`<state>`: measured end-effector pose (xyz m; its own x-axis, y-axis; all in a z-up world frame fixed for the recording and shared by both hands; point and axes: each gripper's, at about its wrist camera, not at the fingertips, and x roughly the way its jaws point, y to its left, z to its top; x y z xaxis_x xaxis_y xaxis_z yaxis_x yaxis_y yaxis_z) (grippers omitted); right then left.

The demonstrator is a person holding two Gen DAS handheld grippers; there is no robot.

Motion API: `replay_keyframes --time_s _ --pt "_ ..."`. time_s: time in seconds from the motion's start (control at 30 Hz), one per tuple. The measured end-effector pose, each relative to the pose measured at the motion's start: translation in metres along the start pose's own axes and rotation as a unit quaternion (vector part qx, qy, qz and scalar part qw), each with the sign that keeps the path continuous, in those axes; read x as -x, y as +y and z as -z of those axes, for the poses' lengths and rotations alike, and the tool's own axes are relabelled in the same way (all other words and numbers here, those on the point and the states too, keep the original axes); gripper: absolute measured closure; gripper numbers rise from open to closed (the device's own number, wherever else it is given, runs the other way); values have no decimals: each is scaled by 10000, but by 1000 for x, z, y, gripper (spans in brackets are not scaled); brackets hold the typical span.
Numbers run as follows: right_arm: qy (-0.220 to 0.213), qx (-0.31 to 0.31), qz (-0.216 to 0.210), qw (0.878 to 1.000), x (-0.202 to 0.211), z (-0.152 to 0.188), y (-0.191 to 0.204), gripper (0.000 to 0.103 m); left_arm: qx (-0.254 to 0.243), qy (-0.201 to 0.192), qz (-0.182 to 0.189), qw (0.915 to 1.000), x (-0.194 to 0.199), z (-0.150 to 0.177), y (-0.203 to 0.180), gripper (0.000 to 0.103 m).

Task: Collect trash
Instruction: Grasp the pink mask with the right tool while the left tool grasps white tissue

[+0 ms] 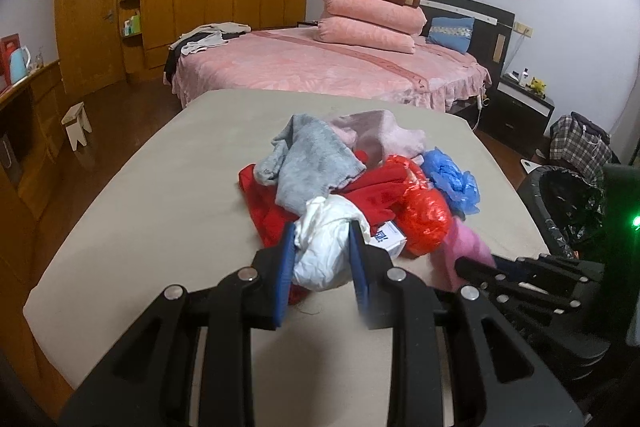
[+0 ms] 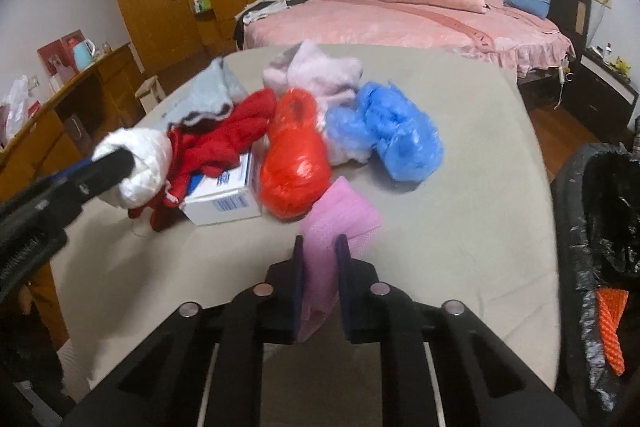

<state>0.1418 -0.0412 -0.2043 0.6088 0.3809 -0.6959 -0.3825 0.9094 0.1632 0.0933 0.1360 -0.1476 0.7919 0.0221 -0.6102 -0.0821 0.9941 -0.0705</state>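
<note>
A white crumpled bag (image 1: 324,251) is pinched between the left claw (image 1: 320,247), at lower centre. The pink mesh piece (image 2: 332,227) is clamped by the narrowed right claw (image 2: 320,251); its lower end is hidden. The white box (image 2: 224,195) on the counter (image 2: 460,227) is half buried under red cloth (image 2: 224,139). The bin (image 2: 608,207) is cut off at right.

Glossy red plastic bag (image 2: 294,171); matt beige tabletop (image 2: 460,227)

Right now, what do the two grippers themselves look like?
Both are matte black plastic. The left gripper and right gripper each have two flat fingers lined with dark blue pads, driven by slotted black linkage arms with round silver pivot pins. No cables, sleeves or markings show.
</note>
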Motion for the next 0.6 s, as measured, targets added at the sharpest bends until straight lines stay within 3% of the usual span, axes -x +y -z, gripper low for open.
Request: replay_keyframes --time_s 0.6 --pt "-890 -182 579 9942 85 -35 -39 88 -413 -191 455 9979 11 -19 -56 78"
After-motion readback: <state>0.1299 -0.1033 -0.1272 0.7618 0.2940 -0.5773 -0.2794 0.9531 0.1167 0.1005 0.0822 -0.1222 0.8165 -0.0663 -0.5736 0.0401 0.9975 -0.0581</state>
